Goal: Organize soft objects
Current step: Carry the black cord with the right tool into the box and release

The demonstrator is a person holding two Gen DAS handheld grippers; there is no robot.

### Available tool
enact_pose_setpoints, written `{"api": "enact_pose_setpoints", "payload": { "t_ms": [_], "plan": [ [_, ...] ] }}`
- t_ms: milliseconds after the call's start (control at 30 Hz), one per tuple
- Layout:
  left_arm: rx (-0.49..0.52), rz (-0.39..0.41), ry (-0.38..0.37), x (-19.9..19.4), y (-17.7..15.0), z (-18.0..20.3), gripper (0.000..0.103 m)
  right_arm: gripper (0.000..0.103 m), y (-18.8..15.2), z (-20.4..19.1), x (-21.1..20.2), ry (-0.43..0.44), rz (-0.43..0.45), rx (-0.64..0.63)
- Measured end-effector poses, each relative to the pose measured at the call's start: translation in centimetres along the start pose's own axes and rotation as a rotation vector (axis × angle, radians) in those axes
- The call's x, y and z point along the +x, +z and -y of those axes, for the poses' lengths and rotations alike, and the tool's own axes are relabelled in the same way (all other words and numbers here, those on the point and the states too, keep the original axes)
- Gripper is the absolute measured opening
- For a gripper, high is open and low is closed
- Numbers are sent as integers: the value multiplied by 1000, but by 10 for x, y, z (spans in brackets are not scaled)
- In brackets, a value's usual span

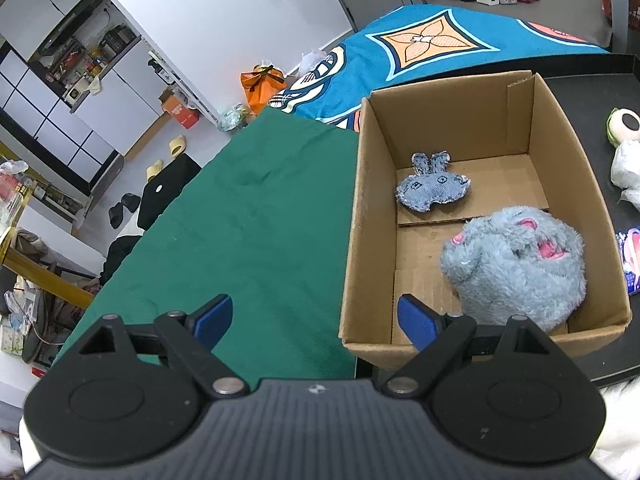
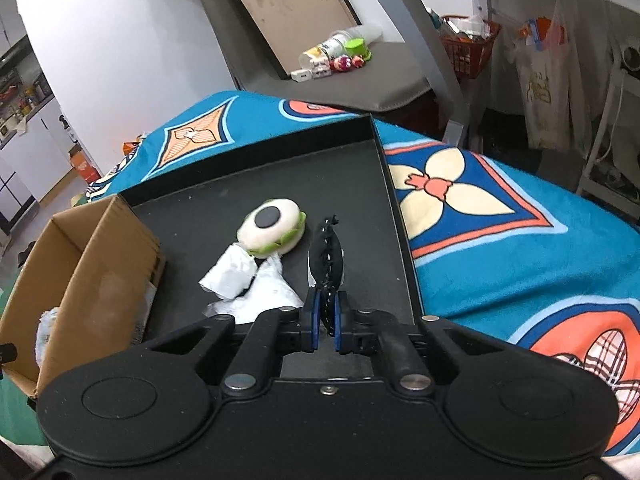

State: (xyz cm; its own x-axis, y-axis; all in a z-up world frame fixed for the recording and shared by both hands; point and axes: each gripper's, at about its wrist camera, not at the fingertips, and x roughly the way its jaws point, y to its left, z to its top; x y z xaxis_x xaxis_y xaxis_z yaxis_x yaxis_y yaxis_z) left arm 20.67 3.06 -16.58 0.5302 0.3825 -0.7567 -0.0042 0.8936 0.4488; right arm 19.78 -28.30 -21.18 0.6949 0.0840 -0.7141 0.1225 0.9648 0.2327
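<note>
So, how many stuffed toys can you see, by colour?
Grey plush: 1
Blue denim bunny: 1
White-green eyeball: 1
Total: 3
Pink item at the frame edge is cut off, so not counted.

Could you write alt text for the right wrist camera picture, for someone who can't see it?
The right gripper is shut on a floppy black item above a black tray. Also on the tray are a white round plush with a black spot and crumpled white wrapping; a cardboard box stands at the left.
</note>
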Motion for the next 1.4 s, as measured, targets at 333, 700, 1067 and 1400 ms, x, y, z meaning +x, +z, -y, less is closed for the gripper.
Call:
{"api": "enact_pose_setpoints", "payload": {
  "t_ms": [333,700,1067,1400],
  "plan": [
    [-3,36,-6,-6,-4,-1,89,7,5,-34,-15,26,59,-99],
    [-52,72,-59,-7,-5,-11,88,7,7,-75,-26,69,82,-186],
    [-77,84,-102,-5,-4,-15,78,7,19,-116,-35,97,83,-292],
    [-116,65,-166,4,-5,-23,49,7,24,-164,-34,132,85,-358]
  ]
}}
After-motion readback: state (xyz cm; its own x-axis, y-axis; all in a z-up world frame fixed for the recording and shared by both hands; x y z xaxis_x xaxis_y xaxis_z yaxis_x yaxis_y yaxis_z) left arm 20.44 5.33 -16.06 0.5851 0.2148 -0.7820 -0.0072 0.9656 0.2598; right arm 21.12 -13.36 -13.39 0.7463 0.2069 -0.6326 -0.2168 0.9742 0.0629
